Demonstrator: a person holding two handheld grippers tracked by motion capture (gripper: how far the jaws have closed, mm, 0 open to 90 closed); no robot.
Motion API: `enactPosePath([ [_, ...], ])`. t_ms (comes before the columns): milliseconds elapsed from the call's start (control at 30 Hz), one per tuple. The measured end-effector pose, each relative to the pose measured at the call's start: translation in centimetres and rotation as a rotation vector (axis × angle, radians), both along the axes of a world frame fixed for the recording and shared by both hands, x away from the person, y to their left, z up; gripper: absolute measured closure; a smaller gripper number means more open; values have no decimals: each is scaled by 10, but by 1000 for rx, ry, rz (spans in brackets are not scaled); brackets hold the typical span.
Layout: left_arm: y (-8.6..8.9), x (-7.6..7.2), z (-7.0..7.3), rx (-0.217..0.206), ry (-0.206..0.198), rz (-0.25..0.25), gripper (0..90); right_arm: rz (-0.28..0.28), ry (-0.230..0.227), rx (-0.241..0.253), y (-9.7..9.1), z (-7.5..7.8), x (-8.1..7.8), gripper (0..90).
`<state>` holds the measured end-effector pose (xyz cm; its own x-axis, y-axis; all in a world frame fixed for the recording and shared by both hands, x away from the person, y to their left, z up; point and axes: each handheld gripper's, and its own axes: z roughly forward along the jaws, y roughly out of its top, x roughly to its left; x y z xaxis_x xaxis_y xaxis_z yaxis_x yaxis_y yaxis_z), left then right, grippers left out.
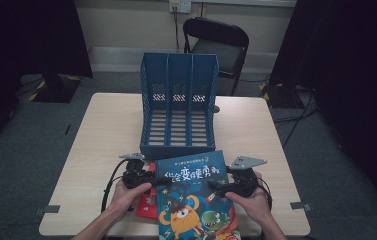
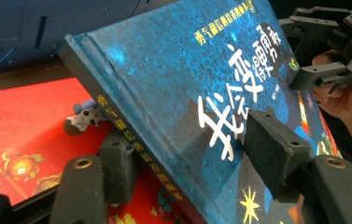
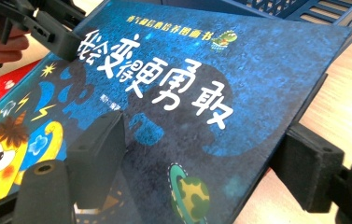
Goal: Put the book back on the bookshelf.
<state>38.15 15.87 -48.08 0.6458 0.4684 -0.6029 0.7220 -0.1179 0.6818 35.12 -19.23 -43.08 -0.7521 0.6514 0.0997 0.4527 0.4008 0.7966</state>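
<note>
On the table (image 1: 106, 125), bare blue file rack (image 1: 178, 107); both tools (image 1: 163, 181) (image 1: 215, 186) clamped on blue book (image 1: 196, 200).

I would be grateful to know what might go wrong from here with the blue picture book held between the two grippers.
1. The blue hardcover picture book sits tilted, each gripper pinching one edge, so it may slip or twist.
2. It overlaps the red book, which might get dragged.
3. The blue plastic file rack stands close, so the book's far edge may hit its low front lip.

The blue book (image 3: 201, 93) cover reads "我会变得勇敢".
</note>
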Motion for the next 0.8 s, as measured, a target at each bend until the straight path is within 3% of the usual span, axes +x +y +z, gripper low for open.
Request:
enactPosePath([
  [133, 4, 2, 5, -6, -7, 15, 408, -23, -2, 1, 5, 2, 4, 225],
  [333, 10, 2, 17, -50, -41, 56, 474, -49, -5, 12, 9, 11, 9, 228],
  [400, 11, 2, 22, -46, -54, 57, 482, -53, -6, 11, 10, 13, 10, 228],
  [533, 12, 3, 36, -105, -86, 44, 534, -67, -7, 44, 12, 20, 13, 230],
  [667, 8, 4, 49, -120, -121, 47, 553, -72, -22, 70, 17, 29, 15, 242],
  [733, 9, 5, 52, -154, -121, 50, 578, -86, -33, 79, 18, 35, 17, 244],
  [800, 10, 6, 55, -154, -128, 45, 594, -81, -37, 79, 18, 38, 19, 246],
])
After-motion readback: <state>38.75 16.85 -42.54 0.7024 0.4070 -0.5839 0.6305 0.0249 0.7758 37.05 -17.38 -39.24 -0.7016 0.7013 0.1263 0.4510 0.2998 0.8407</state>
